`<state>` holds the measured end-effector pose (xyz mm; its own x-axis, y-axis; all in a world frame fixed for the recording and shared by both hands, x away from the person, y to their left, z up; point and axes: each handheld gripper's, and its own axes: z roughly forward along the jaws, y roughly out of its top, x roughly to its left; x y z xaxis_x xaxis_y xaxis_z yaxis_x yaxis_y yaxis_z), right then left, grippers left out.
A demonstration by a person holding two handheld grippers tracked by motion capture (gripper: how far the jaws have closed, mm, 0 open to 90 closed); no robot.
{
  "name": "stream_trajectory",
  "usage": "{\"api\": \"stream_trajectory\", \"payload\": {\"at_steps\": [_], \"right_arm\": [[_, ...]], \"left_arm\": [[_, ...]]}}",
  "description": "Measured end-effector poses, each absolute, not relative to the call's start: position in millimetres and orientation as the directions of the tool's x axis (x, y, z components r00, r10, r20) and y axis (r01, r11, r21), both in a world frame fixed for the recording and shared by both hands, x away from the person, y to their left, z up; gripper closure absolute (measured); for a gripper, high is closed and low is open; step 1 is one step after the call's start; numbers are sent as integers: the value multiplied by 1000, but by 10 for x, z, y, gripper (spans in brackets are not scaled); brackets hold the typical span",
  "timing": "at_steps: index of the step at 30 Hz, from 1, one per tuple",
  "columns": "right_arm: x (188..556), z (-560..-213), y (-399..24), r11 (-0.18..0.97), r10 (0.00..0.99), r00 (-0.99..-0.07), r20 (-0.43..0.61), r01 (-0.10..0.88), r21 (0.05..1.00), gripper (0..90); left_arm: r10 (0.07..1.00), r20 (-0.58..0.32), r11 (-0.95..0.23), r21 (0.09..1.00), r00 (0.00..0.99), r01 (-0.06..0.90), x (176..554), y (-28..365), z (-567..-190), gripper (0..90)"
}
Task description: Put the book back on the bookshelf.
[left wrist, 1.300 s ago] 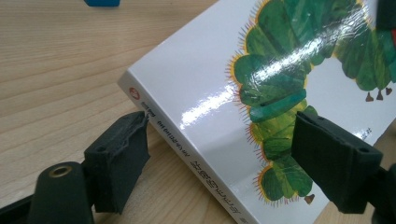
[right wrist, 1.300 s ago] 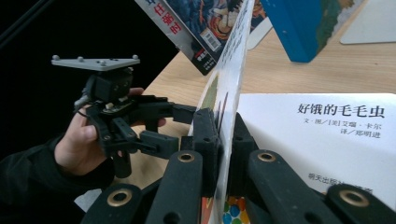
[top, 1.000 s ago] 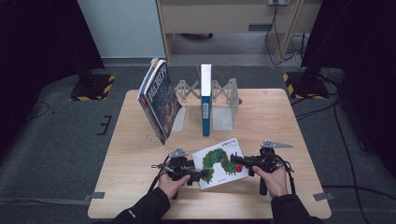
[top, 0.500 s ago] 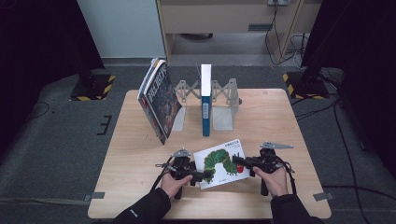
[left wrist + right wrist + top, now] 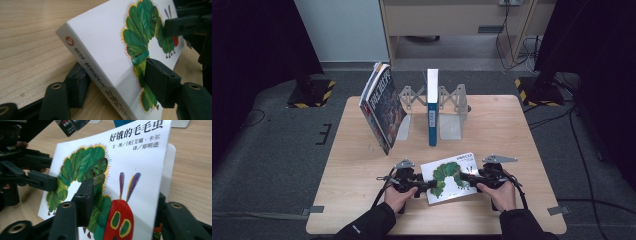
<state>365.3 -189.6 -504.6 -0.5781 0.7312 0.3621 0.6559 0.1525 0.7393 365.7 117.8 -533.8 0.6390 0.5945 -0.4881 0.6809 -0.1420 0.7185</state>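
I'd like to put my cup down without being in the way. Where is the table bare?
Bare wood lies along the right edge of the table, right of the grey bookends, and in the near left corner, below the leaning book. The near middle is crowded: both grippers meet at the caterpillar book.

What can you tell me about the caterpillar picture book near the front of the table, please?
The caterpillar picture book is a thin white hardcover with a green caterpillar, red head and Chinese title on its glossy cover. It lies closed near the front edge of the wooden table, its spine side lifted. The left gripper straddles the spine edge, its jaws just closing; the right gripper straddles the opposite edge, its jaws just opening.
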Motion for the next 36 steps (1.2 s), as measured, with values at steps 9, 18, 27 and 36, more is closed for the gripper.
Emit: {"api": "stream_trajectory", "payload": {"at_steps": [9, 18, 27, 36], "right_arm": [[3655, -5044, -1881, 143, 753, -565, 337, 640, 755, 388], [3654, -5015, -1943, 128, 807, -526, 270, 601, 789, 365], [3676, -5082, -2023, 120, 833, -487, 262, 622, 774, 354], [3682, -5108, -2004, 118, 820, -493, 291, 644, 756, 396]], "left_arm": [[582, -503, -121, 723, 639, 680, 3624, 1166, -5313, 451], [578, -491, -127, 735, 651, 667, 3612, 1171, -5284, 505], [581, -493, -129, 729, 647, 672, 3603, 1173, -5271, 523], [569, -496, -132, 732, 656, 668, 3589, 1176, -5231, 556]]}}
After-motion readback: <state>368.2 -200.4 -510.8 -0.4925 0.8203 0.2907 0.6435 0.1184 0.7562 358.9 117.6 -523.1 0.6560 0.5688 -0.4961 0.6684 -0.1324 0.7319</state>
